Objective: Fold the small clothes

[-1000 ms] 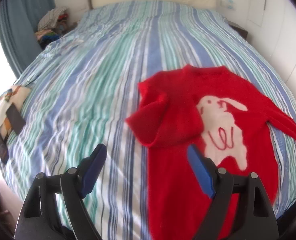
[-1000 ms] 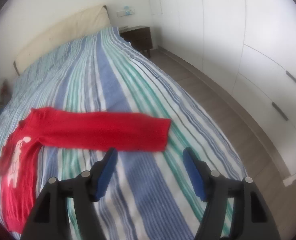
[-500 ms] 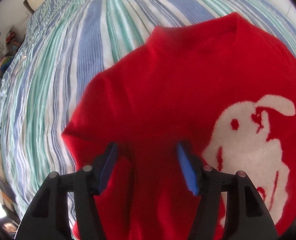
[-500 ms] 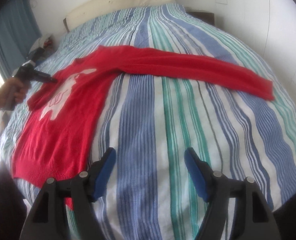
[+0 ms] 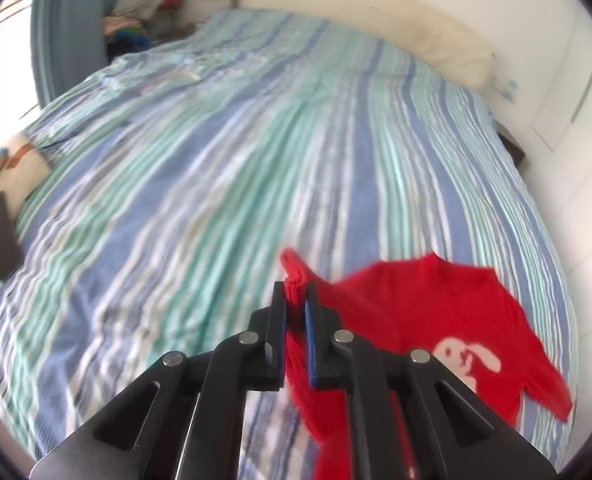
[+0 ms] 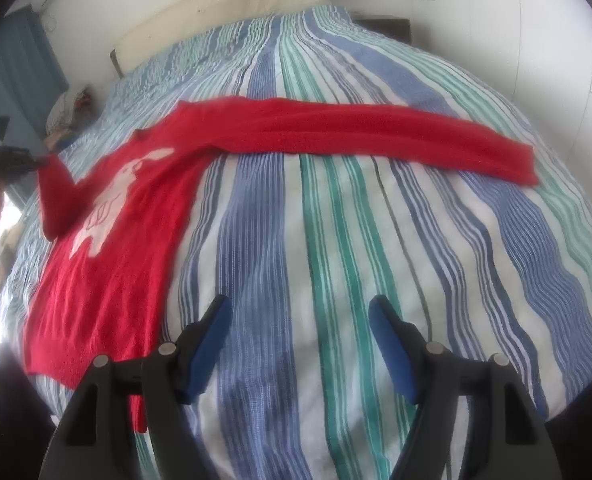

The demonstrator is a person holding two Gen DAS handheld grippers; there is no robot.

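The left gripper [image 5: 295, 298], angled downward, is pinching the cuff of the red knitted sweater with a white rabbit [image 5: 436, 320]; its jaws have just been closing, and the sleeve fabric is sitting between the pads, lifted off the blue, green and white striped bedspread [image 5: 215, 184]. The sweater body is lying toward four o'clock from those tips. The right gripper [image 6: 300, 320], also tilted down, is hovering with jaws wide and empty over bare stripes. The other sleeve is stretching flat toward two o'clock. A cream padded headboard [image 6: 215, 4] is standing at twelve o'clock.
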